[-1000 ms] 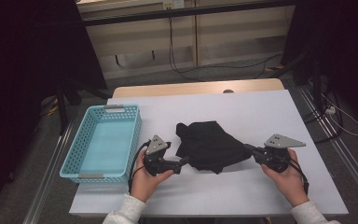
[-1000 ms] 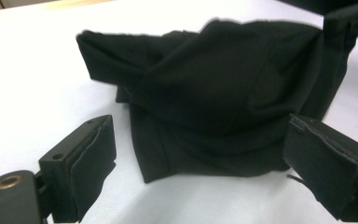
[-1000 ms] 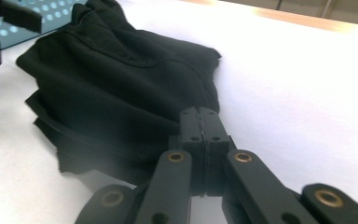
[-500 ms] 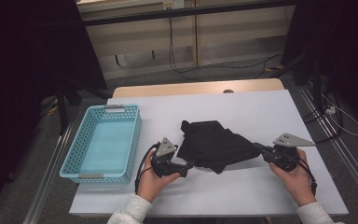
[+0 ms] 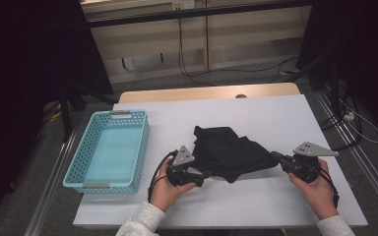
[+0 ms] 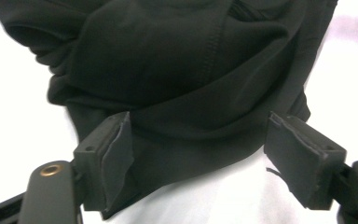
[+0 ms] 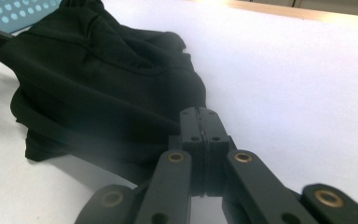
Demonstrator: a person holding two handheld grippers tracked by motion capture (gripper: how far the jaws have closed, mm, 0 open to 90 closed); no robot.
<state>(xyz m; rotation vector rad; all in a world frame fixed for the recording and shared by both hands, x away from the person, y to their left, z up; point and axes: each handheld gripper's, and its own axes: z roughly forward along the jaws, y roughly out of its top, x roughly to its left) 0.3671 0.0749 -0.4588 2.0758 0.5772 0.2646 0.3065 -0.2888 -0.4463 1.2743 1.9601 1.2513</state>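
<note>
A crumpled black garment [image 5: 231,152] lies in the middle of the white table [image 5: 275,118]. My left gripper [image 5: 204,174] is at its near left edge. In the left gripper view, a fold of the garment [image 6: 186,84] lies between the wide-apart pads [image 6: 109,154] of the left gripper [image 6: 198,123]; the jaws have just been closing, and the far pad stands clear of the cloth. My right gripper [image 5: 277,156] is shut on the garment's right corner, which stretches out towards it. In the right gripper view the right gripper [image 7: 199,114] has its jaws together at the edge of the cloth [image 7: 98,79].
A light blue plastic basket [image 5: 145,142] stands empty at the left end of the table. Bare white tabletop lies behind and in front of the garment. Beyond the table's far wooden edge [image 5: 206,93] are cables on the floor.
My left gripper has slid to the right onto the garment's edge and its jaws have narrowed. The garment has shifted slightly to the right. The right gripper has kept its grip.
</note>
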